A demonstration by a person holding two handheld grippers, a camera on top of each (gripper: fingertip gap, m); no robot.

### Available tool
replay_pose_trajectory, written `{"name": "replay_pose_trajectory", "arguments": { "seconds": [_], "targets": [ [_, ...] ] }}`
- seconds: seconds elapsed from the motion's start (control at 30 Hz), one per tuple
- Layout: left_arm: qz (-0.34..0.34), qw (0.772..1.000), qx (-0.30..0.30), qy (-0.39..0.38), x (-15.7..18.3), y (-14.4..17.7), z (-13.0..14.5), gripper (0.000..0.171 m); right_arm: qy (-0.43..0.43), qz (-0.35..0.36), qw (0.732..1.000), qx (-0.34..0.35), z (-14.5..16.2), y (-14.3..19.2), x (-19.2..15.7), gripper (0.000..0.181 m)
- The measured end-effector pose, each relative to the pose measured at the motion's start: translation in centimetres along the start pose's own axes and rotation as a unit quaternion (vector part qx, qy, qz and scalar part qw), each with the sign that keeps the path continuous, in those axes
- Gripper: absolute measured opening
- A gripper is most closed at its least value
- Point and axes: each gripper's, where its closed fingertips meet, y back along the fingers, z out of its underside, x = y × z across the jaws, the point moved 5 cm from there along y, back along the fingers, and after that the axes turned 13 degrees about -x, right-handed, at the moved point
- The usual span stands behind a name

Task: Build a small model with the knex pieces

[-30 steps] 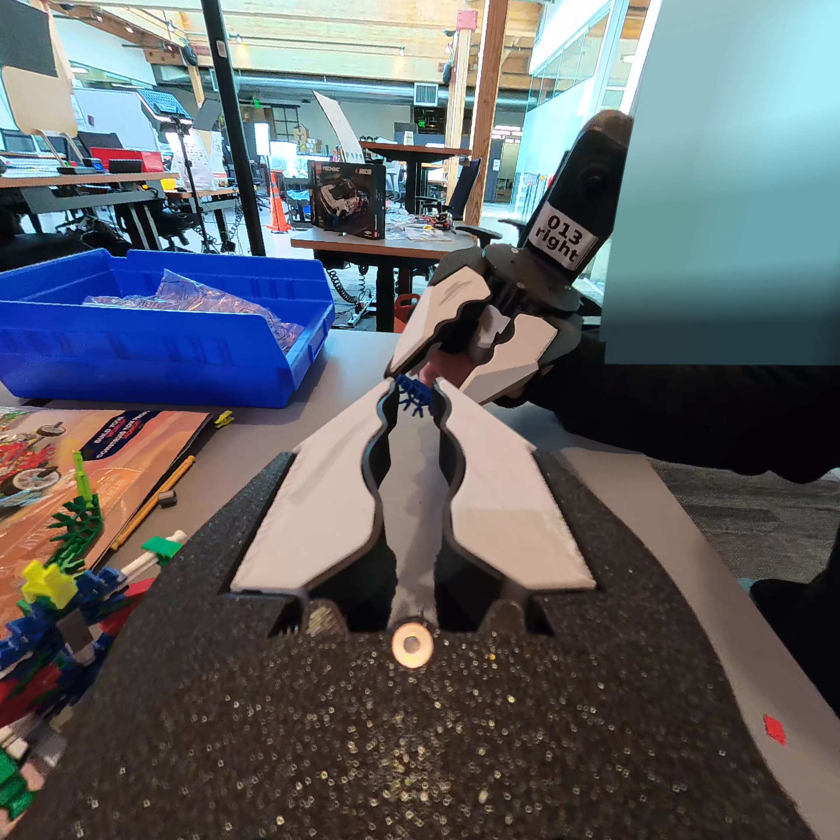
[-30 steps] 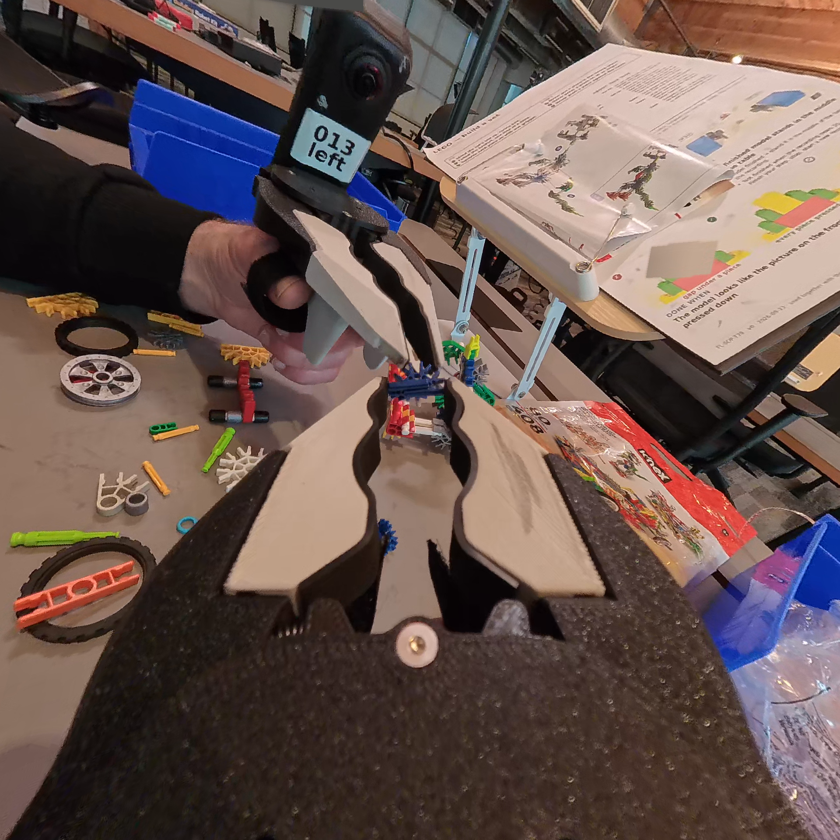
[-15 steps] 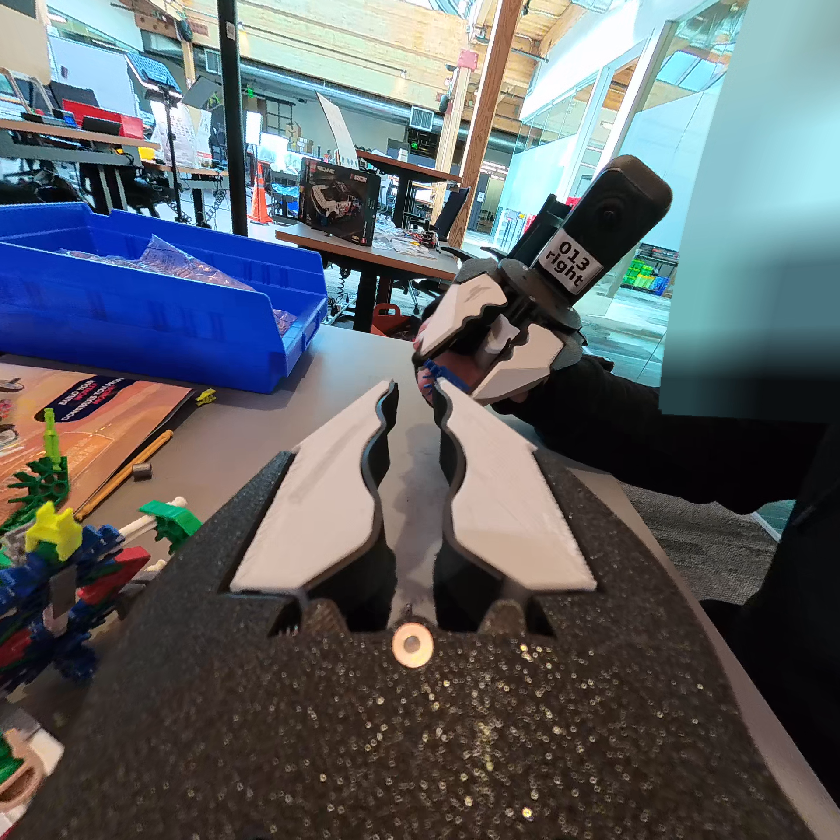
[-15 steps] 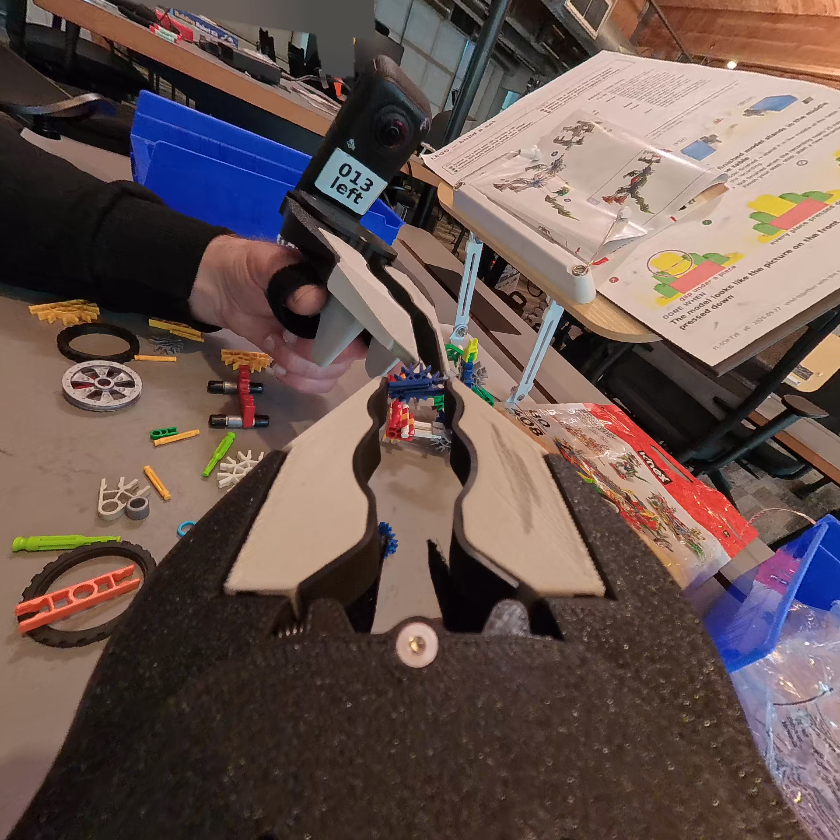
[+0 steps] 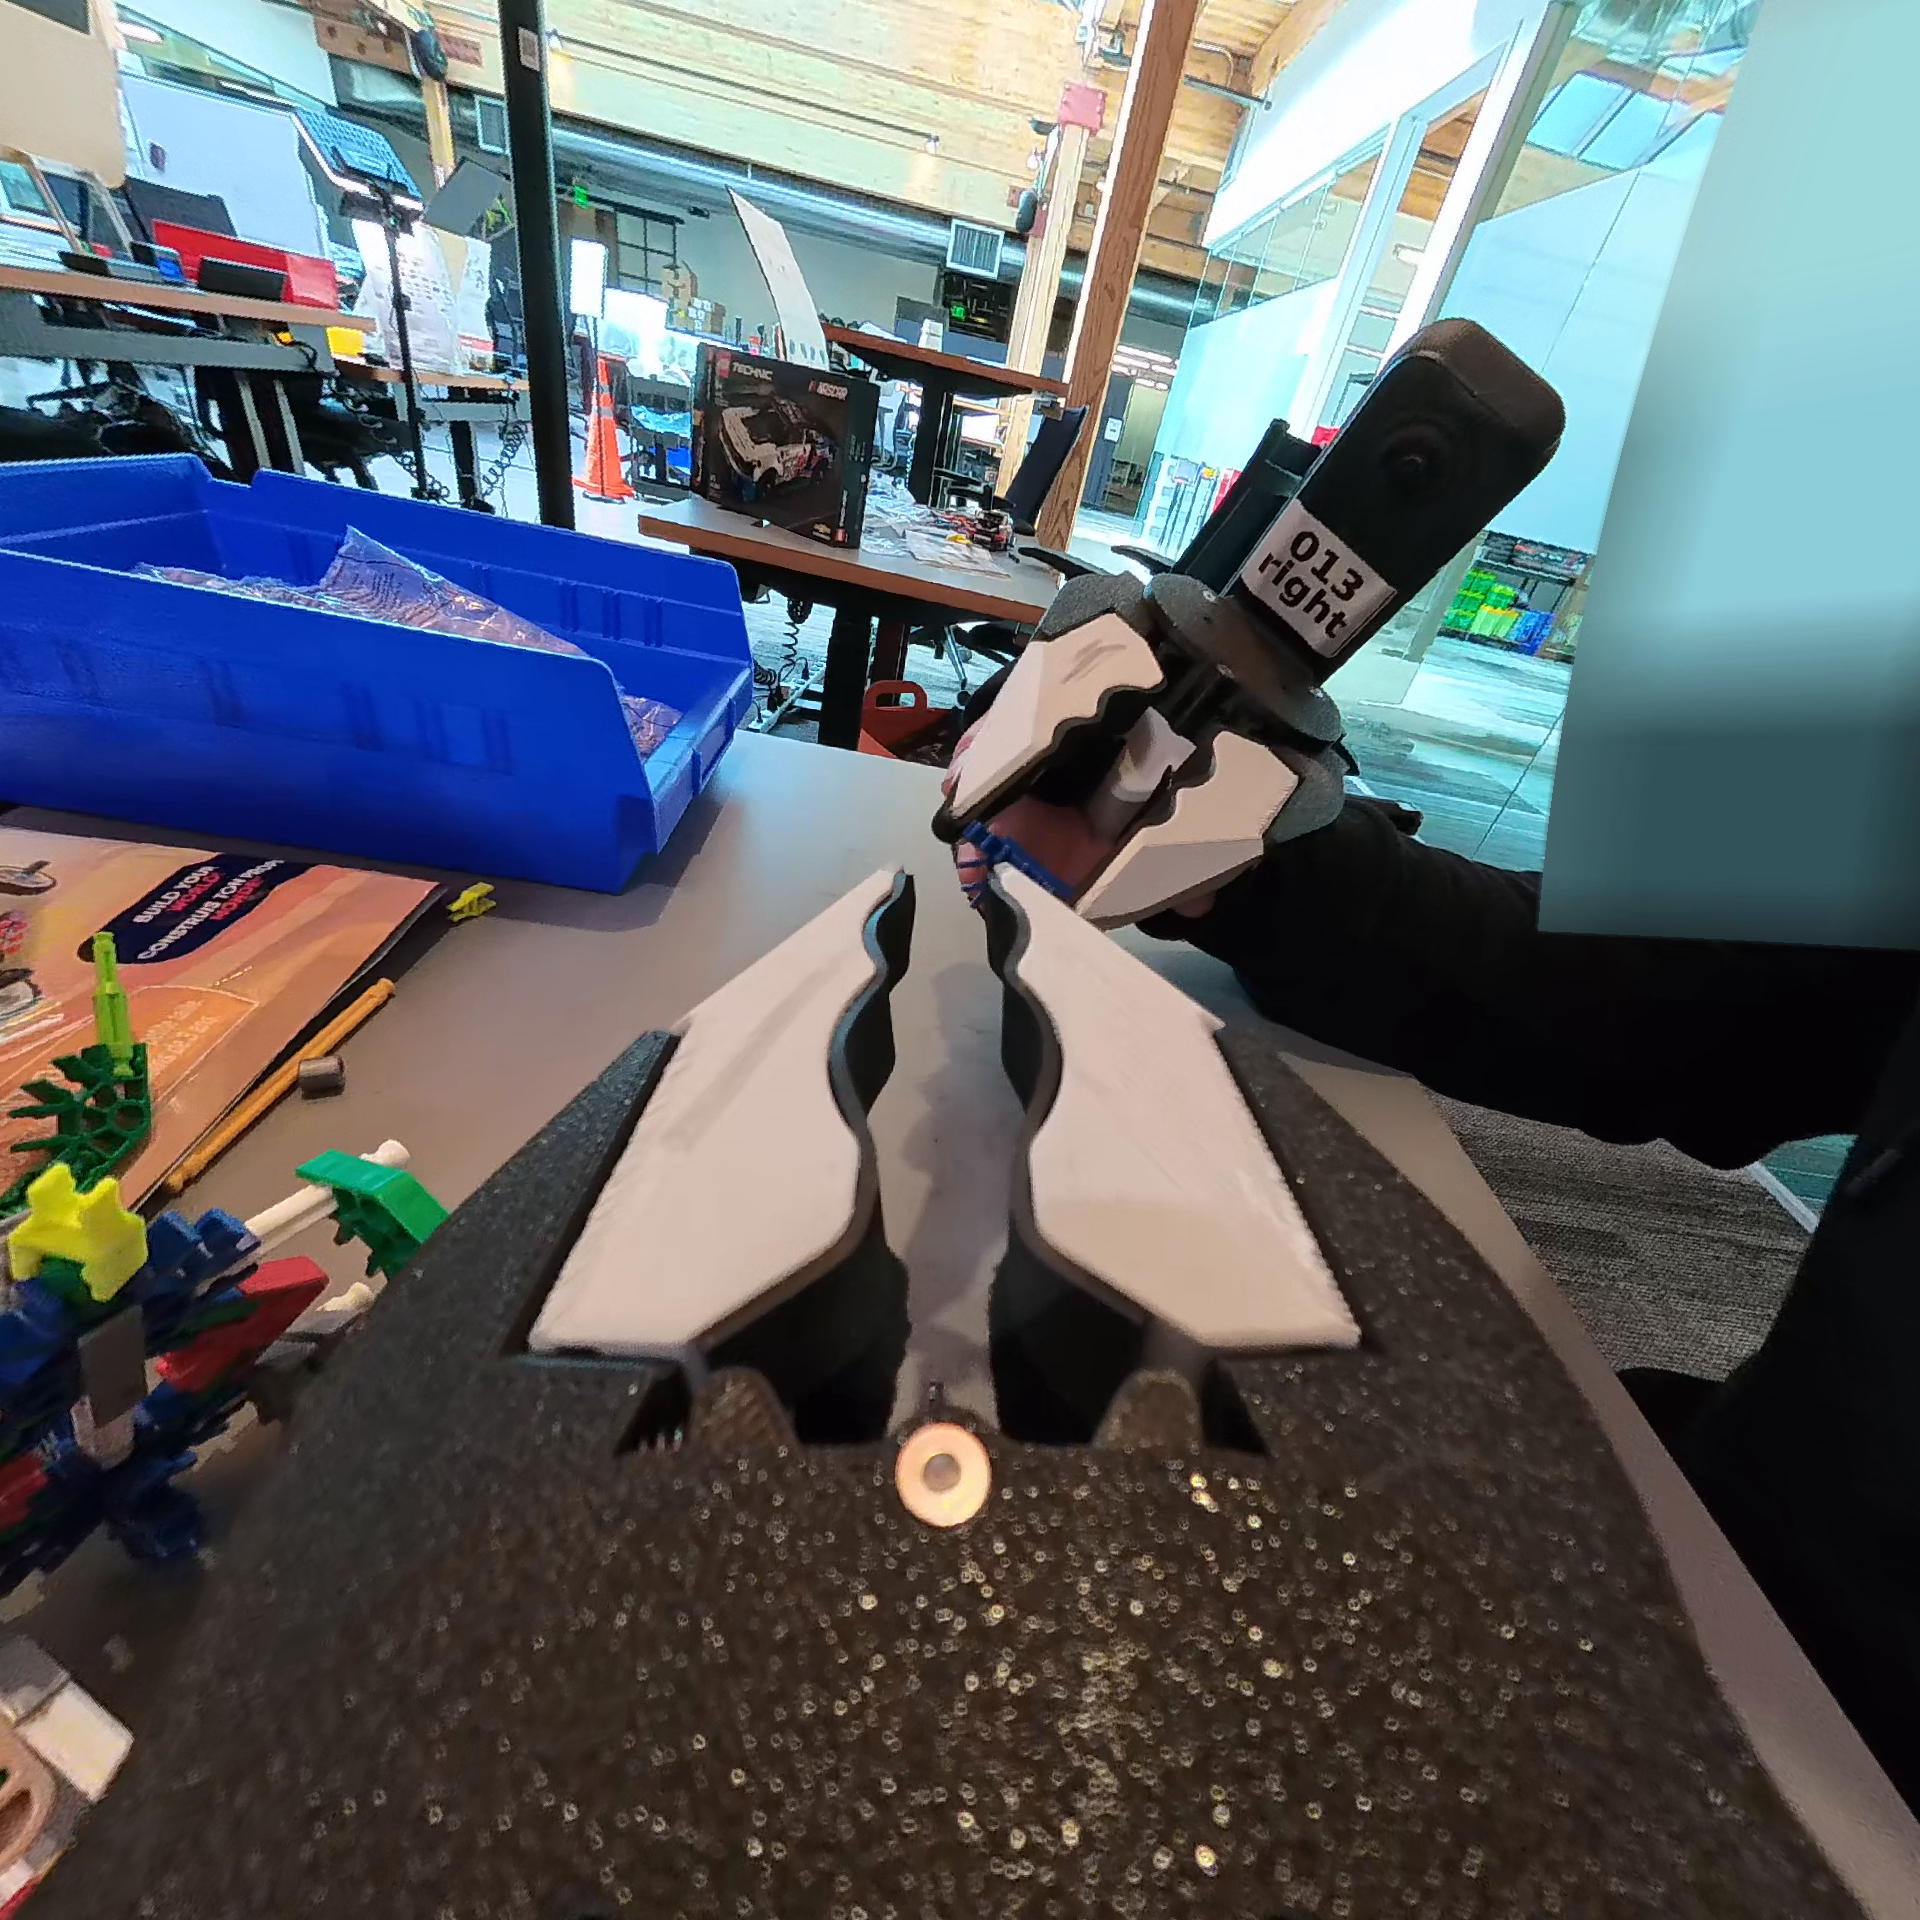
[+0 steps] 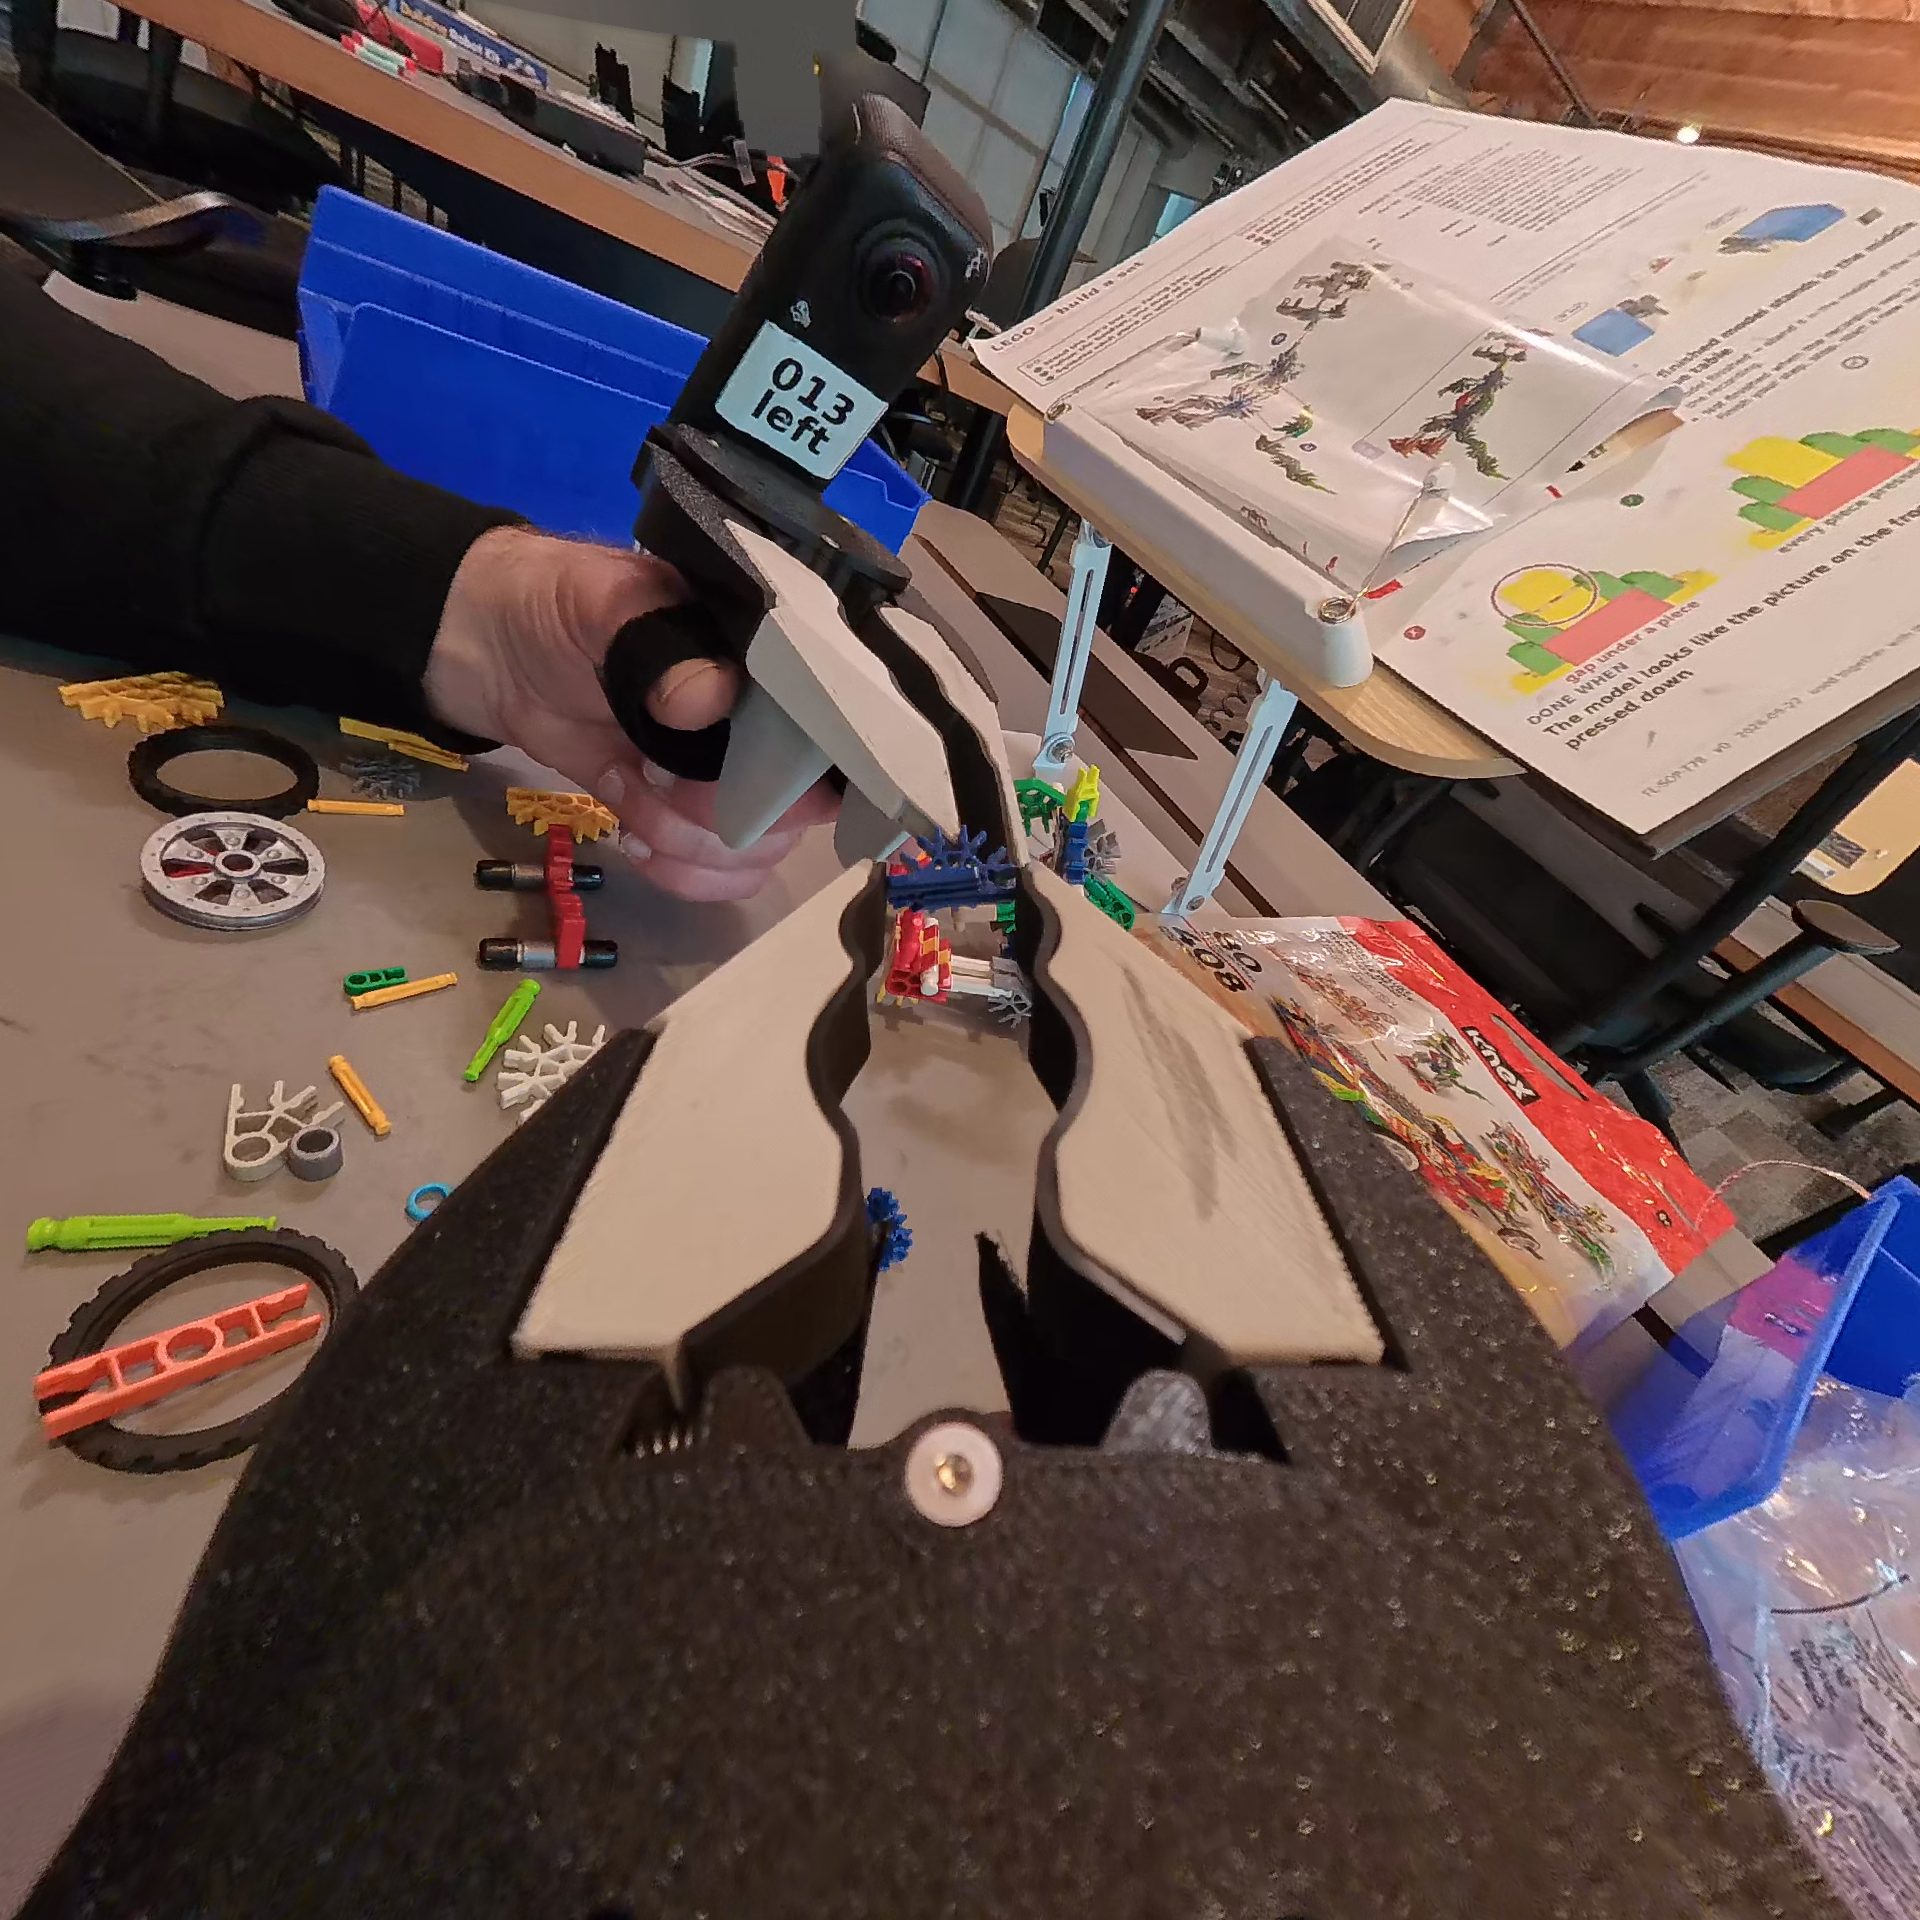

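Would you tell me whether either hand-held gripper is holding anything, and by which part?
The right hand-held gripper pinches a blue connector by its ends; the left hand-held gripper holds nothing.

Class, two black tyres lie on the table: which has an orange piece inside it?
The near tyre at the left edge; the far tyre, beside the sleeve, is empty.

Blue snowflake connector (image 6: pixel 943 881), pinched in right hand-held gripper (image 6: pixel 951 871) tips.

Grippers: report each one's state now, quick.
Left gripper: slightly open, nothing between the fingers, tips right by the blue connector.
Right gripper: closed on the blue connector.
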Motion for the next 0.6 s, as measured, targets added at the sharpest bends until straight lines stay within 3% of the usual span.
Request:
{"name": "replay_pose_trajectory", "arguments": {
  "seconds": [0.6],
  "targets": [
    [-0.032, 0.999, -0.015, -0.017, 0.18, -0.32, -0.14, 0.015, 0.012, 0.012, 1.0, -0.015, 0.3, -0.29, 0.01, 0.024]
  ]
}}
